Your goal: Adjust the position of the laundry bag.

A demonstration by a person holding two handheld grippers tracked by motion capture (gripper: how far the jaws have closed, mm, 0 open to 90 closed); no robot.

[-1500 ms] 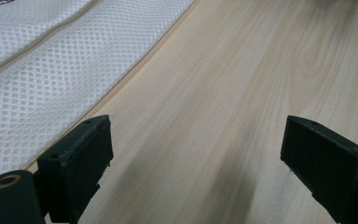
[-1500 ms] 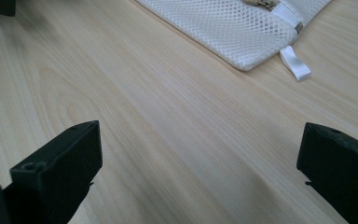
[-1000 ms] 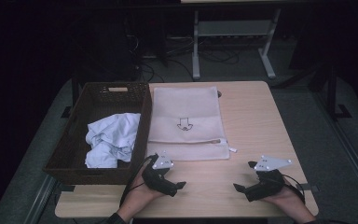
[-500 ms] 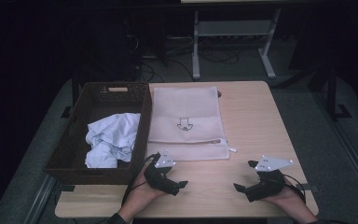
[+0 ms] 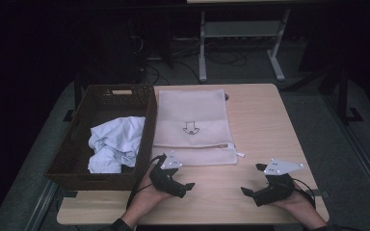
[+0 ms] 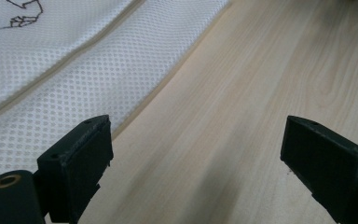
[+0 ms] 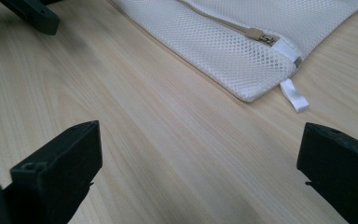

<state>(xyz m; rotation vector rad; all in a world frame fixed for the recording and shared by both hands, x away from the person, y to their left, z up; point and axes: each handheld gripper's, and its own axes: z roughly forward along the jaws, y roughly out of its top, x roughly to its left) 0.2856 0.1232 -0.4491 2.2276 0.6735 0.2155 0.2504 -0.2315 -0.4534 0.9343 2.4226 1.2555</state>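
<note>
— Where's the mesh bag (image 5: 192,127) from where you stand?

— Flat on the desk (image 5: 265,120), its long side up against the wicker basket (image 5: 77,144). Its zipped edge faces the person, and the zip pull (image 7: 262,36) sits near the corner closest to the right gripper (image 5: 251,182).

— And the fingers?

— Both pairs are spread wide with nothing between them but bare wood. The left gripper (image 5: 176,177) rests just below the bag's near edge; in the left gripper view one of its fingers (image 6: 77,158) is right at the hem of the mesh, though I can't tell whether it touches. The right gripper lies further off, toward the desk's near right corner, apart from the bag, with the little white tab (image 7: 293,94) ahead of its fingers (image 7: 58,163).

— Anything in the basket?

— A crumpled white cloth (image 5: 113,144), bunched toward the near end.
</note>
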